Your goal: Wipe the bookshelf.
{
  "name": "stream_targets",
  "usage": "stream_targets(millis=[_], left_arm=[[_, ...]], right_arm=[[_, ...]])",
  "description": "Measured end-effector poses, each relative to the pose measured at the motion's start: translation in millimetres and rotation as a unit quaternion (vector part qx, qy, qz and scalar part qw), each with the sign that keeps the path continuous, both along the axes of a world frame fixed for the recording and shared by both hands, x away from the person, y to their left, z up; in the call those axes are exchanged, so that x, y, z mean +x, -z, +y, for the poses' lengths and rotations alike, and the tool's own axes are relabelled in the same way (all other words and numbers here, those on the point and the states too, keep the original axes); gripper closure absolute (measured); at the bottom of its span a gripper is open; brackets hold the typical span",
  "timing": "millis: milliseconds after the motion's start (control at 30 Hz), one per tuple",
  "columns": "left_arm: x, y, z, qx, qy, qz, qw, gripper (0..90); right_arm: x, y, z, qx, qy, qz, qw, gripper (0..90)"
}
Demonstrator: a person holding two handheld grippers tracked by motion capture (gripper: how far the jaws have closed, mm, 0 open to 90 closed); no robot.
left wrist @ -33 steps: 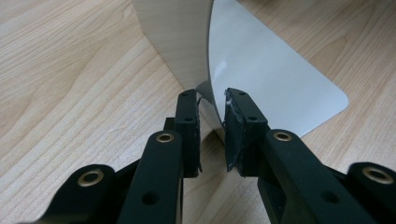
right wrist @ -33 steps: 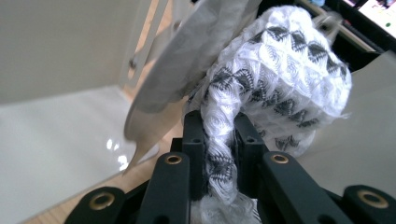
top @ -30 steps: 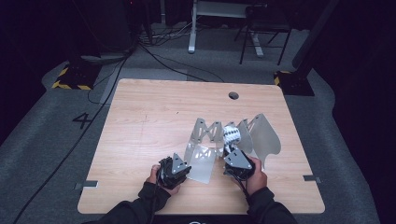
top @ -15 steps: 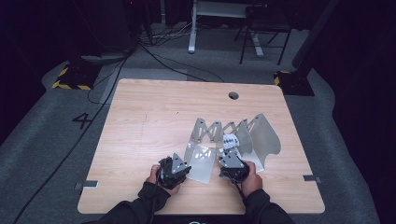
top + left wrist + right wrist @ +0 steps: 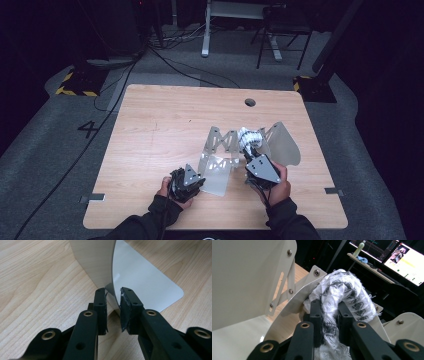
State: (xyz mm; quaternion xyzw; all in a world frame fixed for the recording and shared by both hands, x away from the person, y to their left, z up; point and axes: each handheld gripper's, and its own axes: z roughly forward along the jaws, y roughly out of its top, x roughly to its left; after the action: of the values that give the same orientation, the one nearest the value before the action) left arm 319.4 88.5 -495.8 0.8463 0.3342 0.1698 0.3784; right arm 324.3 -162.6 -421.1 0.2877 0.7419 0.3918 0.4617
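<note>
A folding metal rack (image 5: 223,139) stands on the wooden table (image 5: 160,130), its zigzag links spread between two end plates. My left gripper (image 5: 199,181) is shut on the edge of the near end plate (image 5: 142,287), which runs slantwise between its pads (image 5: 100,305). A white cloth with a black pattern (image 5: 250,136) hangs over the rack's links. My right gripper (image 5: 251,151) is shut on that cloth (image 5: 344,287), with the fabric bunched between its fingers (image 5: 315,312). The other curved end plate (image 5: 286,145) stands just right of it.
A round cable hole (image 5: 250,102) lies near the table's far edge. Beyond the table are floor cables (image 5: 165,60), a desk leg (image 5: 206,30) and a chair (image 5: 280,35). Lit monitors (image 5: 407,260) show behind the rack in the right gripper view.
My right gripper has risen a little and shifted right with the cloth still in its jaws. The left gripper and the rack's near plate have stayed put.
</note>
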Motion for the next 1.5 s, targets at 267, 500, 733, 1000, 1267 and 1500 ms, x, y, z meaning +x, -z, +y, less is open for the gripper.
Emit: stream_targets(millis=[267, 500, 733, 1000, 1267, 1500], left_arm=[[0.0, 0.0, 0.0, 0.0, 0.0, 0.0, 1.0, 75.7], [-0.2, 0.1, -0.1, 0.0, 0.0, 0.0, 1.0, 75.7], [0.2, -0.1, 0.4, -0.001, 0.002, 0.001, 1.0, 75.8], [0.0, -0.1, 0.4, -0.001, 0.001, 0.001, 1.0, 75.8], [0.1, 0.1, -0.2, -0.005, 0.001, 0.004, 1.0, 75.7], [-0.3, 0.1, -0.6, -0.005, 0.001, 0.005, 1.0, 75.6]], right_arm=[[7.4, 26.4, 7.5, -0.029, -0.01, 0.047, 0.9984, 78.6], [16.9, 57.3, 12.7, -0.046, -0.019, 0.107, 0.993, 78.7], [19.3, 77.7, 10.9, -0.051, -0.028, 0.148, 0.9873, 78.7], [18.6, 65.4, 5.0, -0.041, -0.029, 0.128, 0.9905, 78.7], [7.5, 15.5, -12.9, 0.028, -0.029, 0.052, 0.9979, 78.6], [-7.7, -8.0, -19.4, 0.047, -0.028, -0.021, 0.9983, 78.6]])
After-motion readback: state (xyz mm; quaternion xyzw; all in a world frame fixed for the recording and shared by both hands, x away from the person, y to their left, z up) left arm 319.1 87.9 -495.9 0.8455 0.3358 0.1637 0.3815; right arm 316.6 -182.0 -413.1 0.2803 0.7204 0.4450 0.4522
